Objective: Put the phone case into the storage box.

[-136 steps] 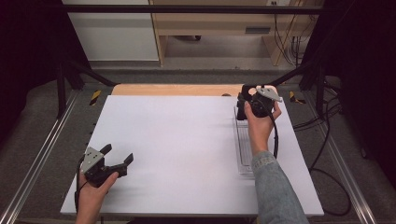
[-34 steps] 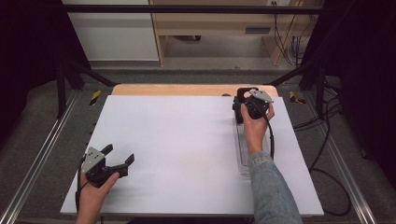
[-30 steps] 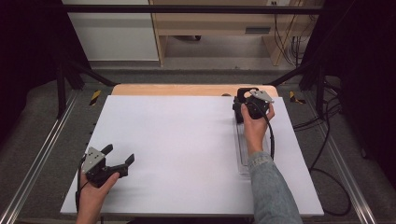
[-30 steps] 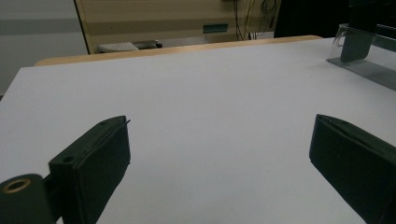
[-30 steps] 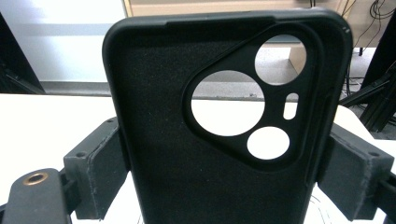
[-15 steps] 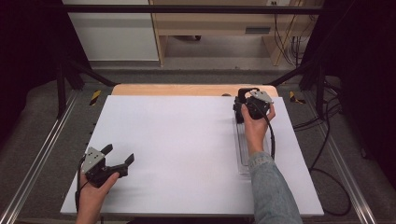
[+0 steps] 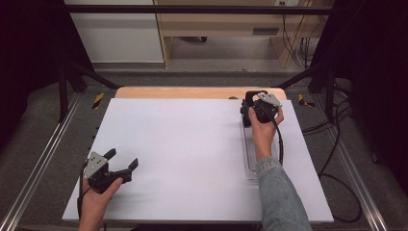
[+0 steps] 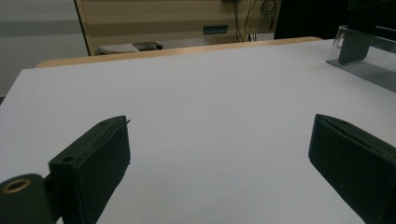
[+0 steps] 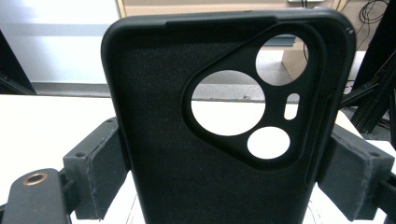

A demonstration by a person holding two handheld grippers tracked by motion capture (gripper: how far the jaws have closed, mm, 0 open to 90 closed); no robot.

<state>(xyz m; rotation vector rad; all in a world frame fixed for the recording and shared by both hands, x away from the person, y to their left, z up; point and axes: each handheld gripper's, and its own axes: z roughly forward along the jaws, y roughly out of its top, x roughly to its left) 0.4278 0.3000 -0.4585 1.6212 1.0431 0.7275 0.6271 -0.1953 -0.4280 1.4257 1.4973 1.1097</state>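
A black phone case with round camera cut-outs stands upright between the jaws of my right gripper, whose pads press on its two long edges. In the high view the right gripper hovers at the far right of the white table, over the far end of a clear plastic rack. My left gripper rests at the near left, held by a hand. Its jaws stand wide apart with nothing between them, as the left gripper view shows.
The clear rack lies along the table's right side. A wooden strip borders the far edge. Metal rails and dark frame posts flank the table, and cables trail on the floor at the right.
Since the earliest frame the right hand with the case has shifted slightly to the left. Over the last second neither hand has moved.
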